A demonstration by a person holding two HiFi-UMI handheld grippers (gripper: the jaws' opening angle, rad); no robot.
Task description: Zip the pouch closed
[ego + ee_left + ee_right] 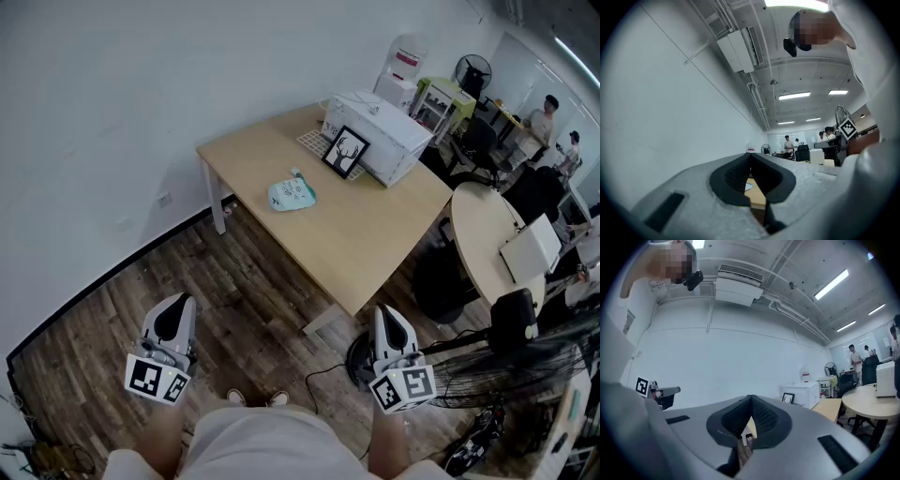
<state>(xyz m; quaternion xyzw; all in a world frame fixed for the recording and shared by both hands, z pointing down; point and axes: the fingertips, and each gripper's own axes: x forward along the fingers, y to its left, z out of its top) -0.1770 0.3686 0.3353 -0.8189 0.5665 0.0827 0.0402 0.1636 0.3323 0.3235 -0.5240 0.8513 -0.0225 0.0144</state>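
Across the plank floor [239,300] from the worktop [375,239], a person stands with the left hand-held gripper [179,304] and right hand-held gripper [383,315] at waist level, each with its jaws pressed together on nothing. The pale green pouch [292,195] lies flat on the worktop's wall side, near a framed picture [345,152] and a white box [377,134], well apart from both tools. Closed, empty jaws suggest a carrying posture; an approach seems needed before zipping can begin.
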